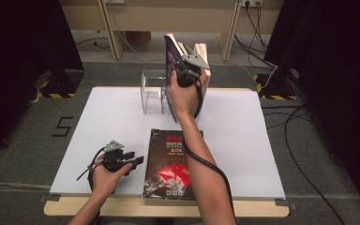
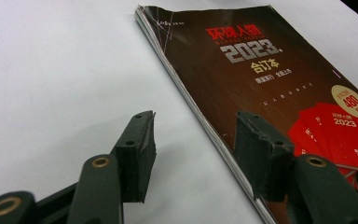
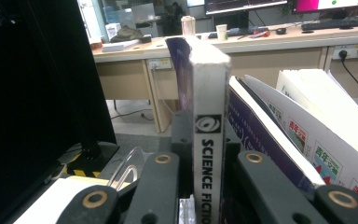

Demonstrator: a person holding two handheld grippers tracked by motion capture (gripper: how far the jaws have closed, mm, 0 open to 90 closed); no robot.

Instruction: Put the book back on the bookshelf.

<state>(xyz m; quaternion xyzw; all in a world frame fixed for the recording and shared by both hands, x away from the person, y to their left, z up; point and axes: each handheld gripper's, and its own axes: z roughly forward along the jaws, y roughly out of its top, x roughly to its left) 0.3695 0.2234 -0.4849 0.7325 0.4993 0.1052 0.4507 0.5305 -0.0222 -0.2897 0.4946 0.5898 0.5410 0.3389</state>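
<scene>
The right gripper point(image 1: 189, 70) is up at the far side of the white table point(image 1: 243, 140), toward twelve o'clock from the table's centre in the high view, and its jaws are clamped on an upright book. In the right gripper view the two black jaws press on either side of that book's white spine point(image 3: 208, 140), which reads "SCIENCE FICTION" running downward (the last letters drop out of frame). The science fiction book point(image 1: 172, 56) stands on end, its purple cover facing the left of the picture. Just beside it at three o'clock in the right gripper view lean further magazines point(image 3: 303, 135) with white covers and red-and-green print, fanned slightly open.

The book sits at a clear acrylic holder point(image 1: 152, 91) at the table's far edge; whether its bottom edge rests inside the holder I cannot tell.

The left gripper point(image 1: 138, 160) rests low on the table near seven o'clock, held in the left hand point(image 1: 104, 176), its jaws spread wide and gripping nothing. In the left gripper view the jaws straddle the near spine edge of a dark magazine point(image 2: 261, 79) lying flat, titled "2023" with red booklets printed on its cover. One jaw stands over bare table, the other over the cover.

In the high view this magazine lies at six o'clock, close to the near edge, with the right forearm point(image 1: 206, 168) crossing above it.
</scene>
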